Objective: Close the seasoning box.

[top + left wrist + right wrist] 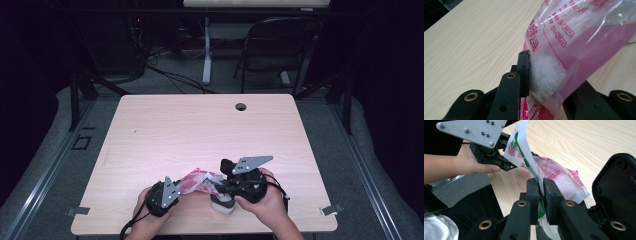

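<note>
Both grippers hold one pink-printed plastic bag (196, 181) just above the near edge of the tabletop (200, 130), between the person's two hands. The left gripper (176, 191) has its fingers (523, 72) clamped on one side of the bag, pressing the film against a white, fluffy wad inside it. The right gripper (542, 195) has its fingers together on a thin edge of the same bag, a white flap with green and red print that stands up between them. A small whitish object (223, 204) sits on the tabletop right under the right gripper; what it is cannot be told.

Judging by this, the bag has been picked up and is gripped at two points, so the grasping is done. What seems left is the work on the bag itself, probably pulling its mouth open or drawing the two sides apart; the mouth does not look opened yet.

The print on the clear film is in pink Chinese characters, too tilted to read surely, with two phone-like numbers that look like 0594-4298558 and 0594-4298715.
</note>
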Demonstrator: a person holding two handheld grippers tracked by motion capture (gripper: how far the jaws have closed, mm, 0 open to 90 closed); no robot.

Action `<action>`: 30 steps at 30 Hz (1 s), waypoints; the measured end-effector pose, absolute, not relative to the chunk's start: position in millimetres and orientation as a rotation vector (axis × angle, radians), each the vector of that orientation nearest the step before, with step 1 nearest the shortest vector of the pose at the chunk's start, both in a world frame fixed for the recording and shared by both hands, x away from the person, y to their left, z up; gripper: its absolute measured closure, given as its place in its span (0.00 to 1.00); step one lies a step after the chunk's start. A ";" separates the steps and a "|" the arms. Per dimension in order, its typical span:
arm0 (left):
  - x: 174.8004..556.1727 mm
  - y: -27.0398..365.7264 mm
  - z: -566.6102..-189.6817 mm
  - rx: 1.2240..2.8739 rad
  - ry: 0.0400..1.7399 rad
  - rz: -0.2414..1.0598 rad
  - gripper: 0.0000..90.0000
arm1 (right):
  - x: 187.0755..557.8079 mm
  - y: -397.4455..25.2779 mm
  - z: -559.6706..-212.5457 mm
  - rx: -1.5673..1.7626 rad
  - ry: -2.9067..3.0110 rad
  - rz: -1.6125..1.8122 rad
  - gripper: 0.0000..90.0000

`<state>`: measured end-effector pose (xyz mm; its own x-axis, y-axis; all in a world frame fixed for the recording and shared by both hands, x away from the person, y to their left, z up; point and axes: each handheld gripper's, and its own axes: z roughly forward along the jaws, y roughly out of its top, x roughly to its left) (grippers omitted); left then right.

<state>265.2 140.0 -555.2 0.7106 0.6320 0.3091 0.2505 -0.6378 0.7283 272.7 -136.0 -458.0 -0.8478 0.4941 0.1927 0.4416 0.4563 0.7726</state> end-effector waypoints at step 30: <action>281.8 167.1 -565.6 2.083 0.835 0.468 0.84 | 272.1 -152.5 -446.4 0.875 2.501 1.502 0.59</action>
<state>281.8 167.1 -565.6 0.7102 0.7031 0.0347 0.3966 -0.4404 0.8054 272.1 -152.5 -446.4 -0.8306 0.5181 0.2042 0.4238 0.3501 0.8353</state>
